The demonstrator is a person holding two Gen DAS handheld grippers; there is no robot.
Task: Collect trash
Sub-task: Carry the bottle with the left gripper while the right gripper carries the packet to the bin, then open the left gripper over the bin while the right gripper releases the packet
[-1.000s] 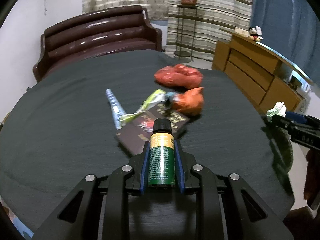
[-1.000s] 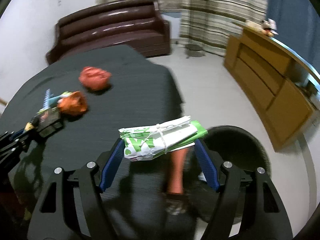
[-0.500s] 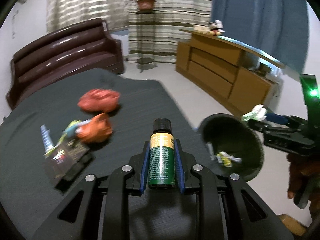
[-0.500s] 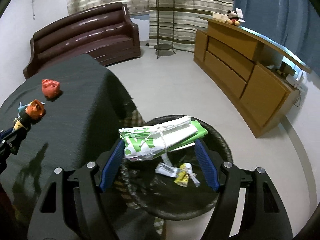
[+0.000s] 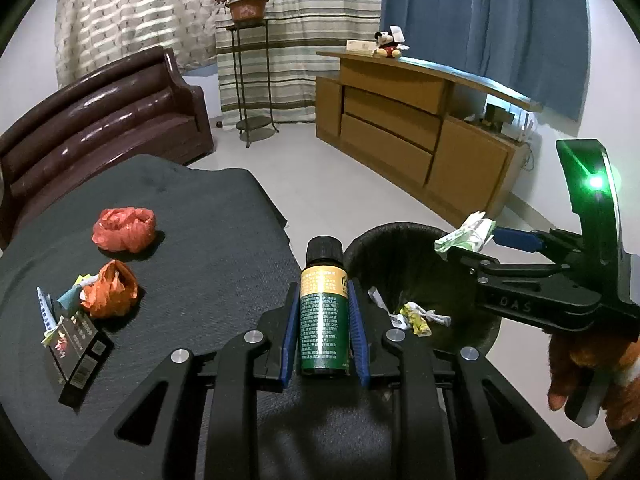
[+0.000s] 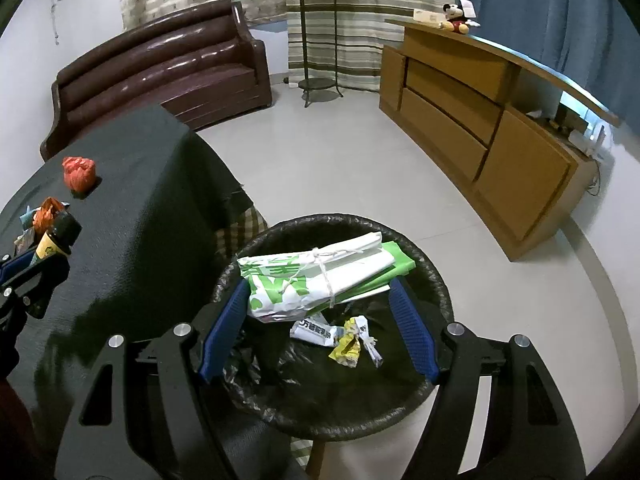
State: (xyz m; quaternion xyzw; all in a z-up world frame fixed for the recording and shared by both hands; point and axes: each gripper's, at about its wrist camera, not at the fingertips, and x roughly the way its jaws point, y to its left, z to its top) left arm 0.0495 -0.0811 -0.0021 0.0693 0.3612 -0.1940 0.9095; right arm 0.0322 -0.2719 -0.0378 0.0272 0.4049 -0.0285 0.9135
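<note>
My left gripper (image 5: 323,300) is shut on a green bottle (image 5: 323,320) with a black cap, held above the dark table's edge beside the black bin (image 5: 400,240). My right gripper (image 6: 320,296) is shut on a white and green paper package (image 6: 320,280) tied with string, held over the bin (image 6: 440,292), which holds several small wrappers (image 6: 348,340). On the table lie a red bag (image 5: 124,230), an orange bag (image 5: 110,290), a black box (image 5: 78,356) and small wrappers (image 5: 46,308).
A brown sofa (image 5: 100,116) stands behind the table (image 5: 200,240). A wooden sideboard (image 5: 420,128) with a plush toy runs along the right wall. A plant stand (image 5: 250,80) stands by the striped curtains. Pale floor lies between them.
Both grippers have swung right from over the table to the bin. The right one now holds the package directly above the bin; the left one brought the bottle to the table's edge.
</note>
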